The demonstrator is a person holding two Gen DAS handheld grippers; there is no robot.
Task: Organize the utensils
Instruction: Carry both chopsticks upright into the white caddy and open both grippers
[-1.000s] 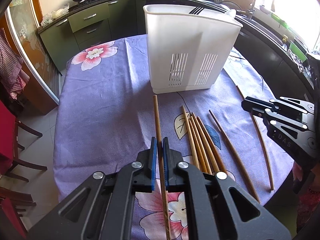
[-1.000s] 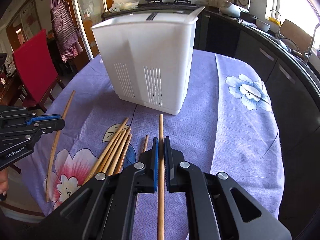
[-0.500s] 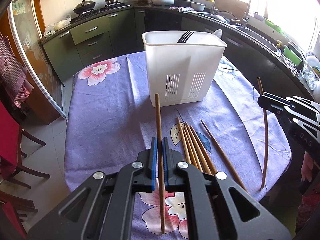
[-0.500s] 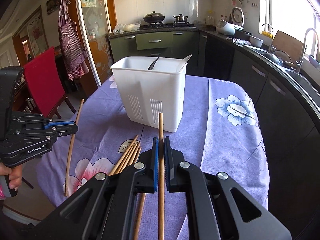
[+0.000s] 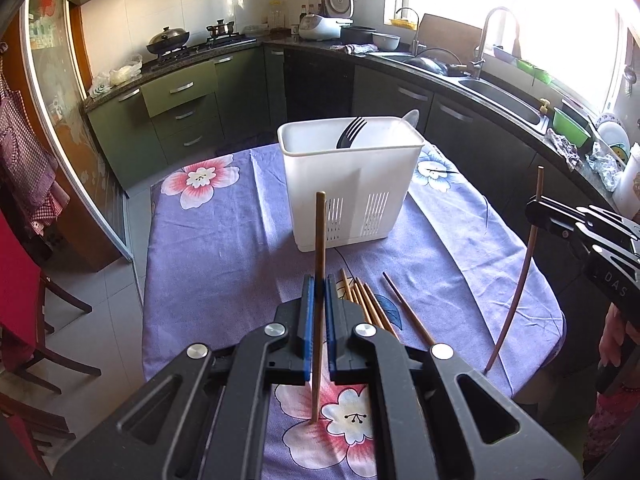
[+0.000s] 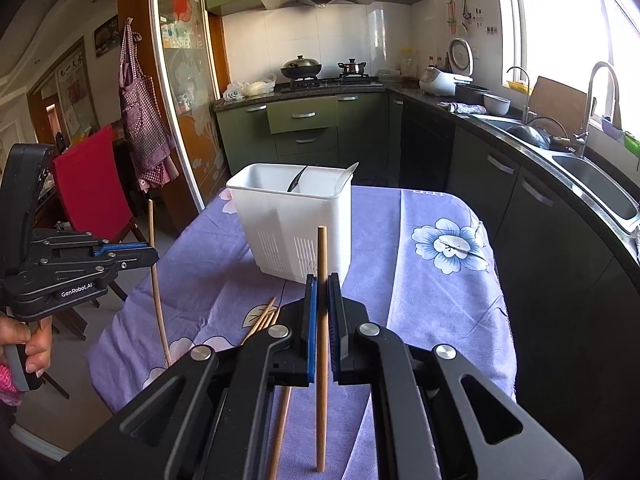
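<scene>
Both tongs, left (image 5: 319, 286) and right (image 6: 322, 280), each clamp one chopstick (image 5: 319, 240); only the right view shows a hand (image 6: 28, 344).

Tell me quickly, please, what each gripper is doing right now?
Left gripper: closed on one wooden chopstick, lifted off the table.
Right gripper: closed on another wooden chopstick, also lifted.

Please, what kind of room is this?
A home kitchen, most likely: a gas stove with a wok, a sink with a tall tap, and green cabinets under a dark counter.
</scene>
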